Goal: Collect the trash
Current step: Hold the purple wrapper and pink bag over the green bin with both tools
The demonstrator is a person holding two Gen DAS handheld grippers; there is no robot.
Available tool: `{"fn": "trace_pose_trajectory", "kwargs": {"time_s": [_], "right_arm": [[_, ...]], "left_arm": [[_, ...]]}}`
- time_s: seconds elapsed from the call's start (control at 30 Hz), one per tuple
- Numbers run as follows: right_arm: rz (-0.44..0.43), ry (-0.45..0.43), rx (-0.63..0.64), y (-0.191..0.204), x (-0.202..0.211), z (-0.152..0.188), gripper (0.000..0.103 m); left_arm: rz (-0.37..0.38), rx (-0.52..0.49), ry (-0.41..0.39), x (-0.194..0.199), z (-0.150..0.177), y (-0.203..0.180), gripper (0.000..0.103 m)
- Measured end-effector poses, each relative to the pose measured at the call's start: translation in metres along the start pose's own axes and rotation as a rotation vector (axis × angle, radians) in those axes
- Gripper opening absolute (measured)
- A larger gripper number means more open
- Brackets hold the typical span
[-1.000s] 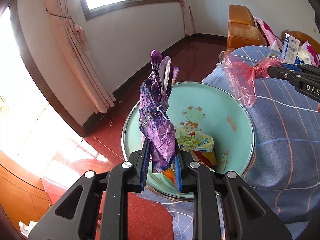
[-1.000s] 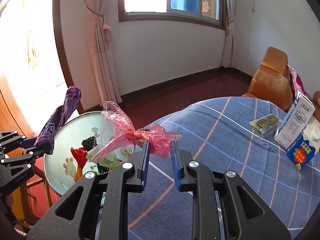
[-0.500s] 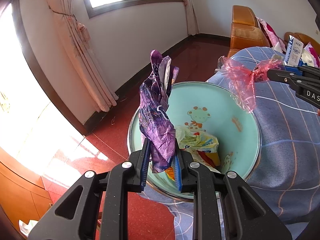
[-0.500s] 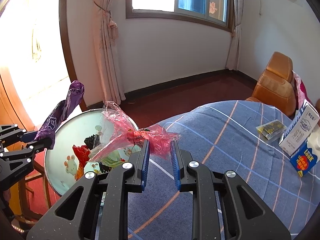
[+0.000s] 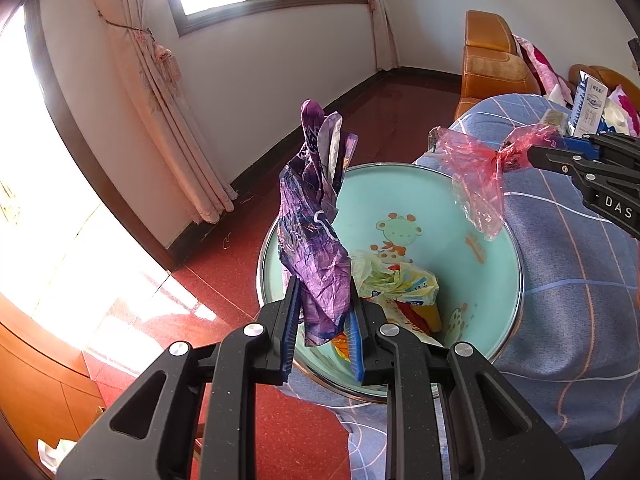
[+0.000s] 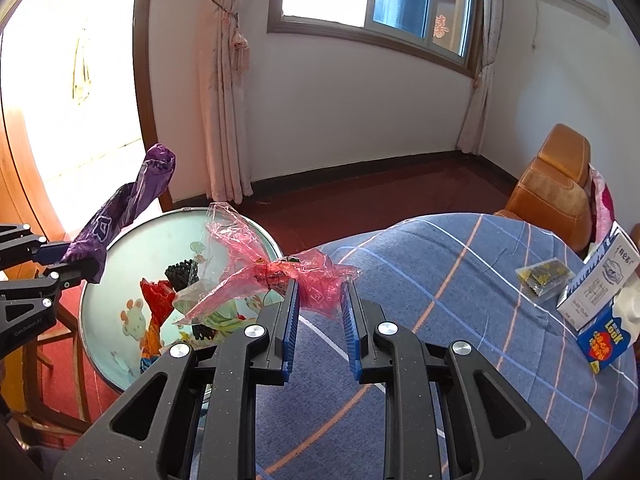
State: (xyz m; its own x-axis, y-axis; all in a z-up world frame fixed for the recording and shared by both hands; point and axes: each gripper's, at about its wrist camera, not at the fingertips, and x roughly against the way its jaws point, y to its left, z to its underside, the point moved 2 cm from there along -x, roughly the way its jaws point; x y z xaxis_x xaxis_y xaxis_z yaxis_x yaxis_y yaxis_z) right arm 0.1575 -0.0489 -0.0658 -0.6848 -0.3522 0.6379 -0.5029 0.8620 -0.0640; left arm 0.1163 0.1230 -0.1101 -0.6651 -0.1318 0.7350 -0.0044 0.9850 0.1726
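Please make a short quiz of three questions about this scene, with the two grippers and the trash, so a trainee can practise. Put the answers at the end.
1. True or false: the left gripper holds a purple wrapper between its fingers.
2. What does the right gripper hold? A) a white carton B) a pink plastic wrapper C) nothing
3. Fill in: the green bin, which already has trash inside, stands beside a table covered with a ______ checked cloth.

Key:
1. True.
2. B, the pink plastic wrapper.
3. Blue; the cloth also carries a white carton at its far right.
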Motion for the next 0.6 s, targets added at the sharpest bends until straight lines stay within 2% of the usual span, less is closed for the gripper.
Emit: {"fn": "trace_pose_trajectory", "kwargs": {"time_s": [0.6], "right_arm": [[0.011, -0.002, 0.053, 0.011, -0.003, -0.001, 0.021]], "left_arm": [[-0.023, -0.008, 0.003, -0.003, 0.000, 0.001, 0.021]]}}
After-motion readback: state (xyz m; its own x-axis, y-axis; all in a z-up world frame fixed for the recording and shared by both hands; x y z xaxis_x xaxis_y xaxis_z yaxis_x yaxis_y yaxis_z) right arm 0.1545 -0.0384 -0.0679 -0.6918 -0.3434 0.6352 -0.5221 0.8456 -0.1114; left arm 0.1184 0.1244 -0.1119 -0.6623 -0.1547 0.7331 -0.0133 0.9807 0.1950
